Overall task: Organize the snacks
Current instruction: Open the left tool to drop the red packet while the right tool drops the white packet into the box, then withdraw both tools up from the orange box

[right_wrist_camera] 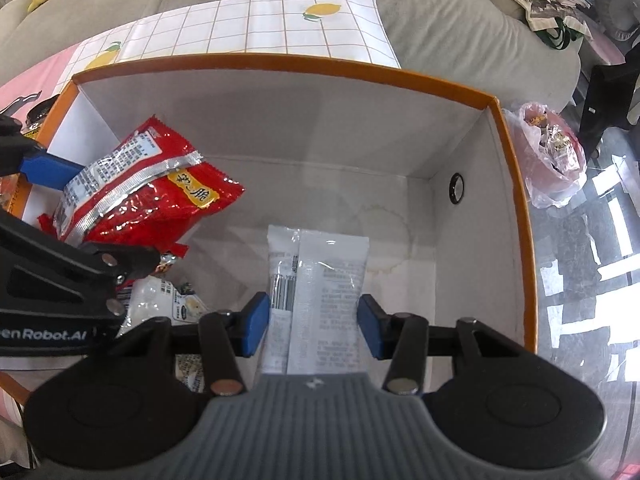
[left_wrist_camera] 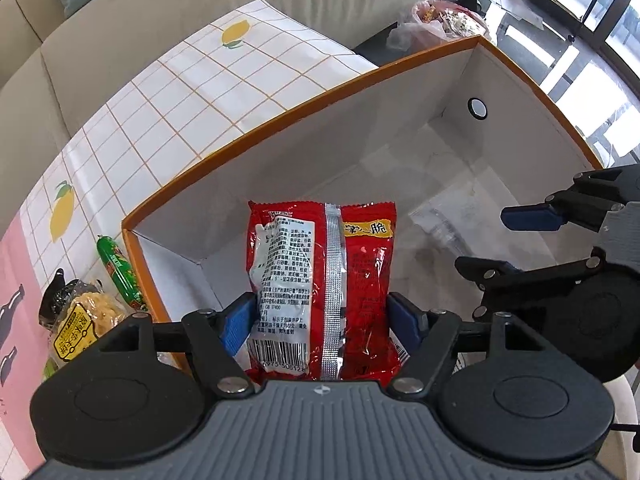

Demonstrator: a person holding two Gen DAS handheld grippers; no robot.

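Note:
My left gripper (left_wrist_camera: pixel 322 322) is shut on a red snack packet (left_wrist_camera: pixel 324 280) and holds it over the near left end of the orange-rimmed white box (left_wrist_camera: pixel 256 136). In the right wrist view the same red packet (right_wrist_camera: pixel 148 192) hangs over the box's left end. My right gripper (right_wrist_camera: pixel 312 324) straddles a white snack packet (right_wrist_camera: pixel 320 280) inside the box (right_wrist_camera: pixel 516 184); the left pad touches it, the right pad looks just apart. In the left wrist view the right gripper (left_wrist_camera: pixel 516 244) reaches in from the right with its jaws apart.
A green sausage (left_wrist_camera: pixel 120 270) and a yellow snack packet (left_wrist_camera: pixel 82 328) lie on the lemon-print cloth (left_wrist_camera: pixel 192 92) left of the box. More packets (right_wrist_camera: pixel 168 304) lie in the box's near left corner. A plastic bag of snacks (right_wrist_camera: pixel 554 160) sits beyond the box's right end.

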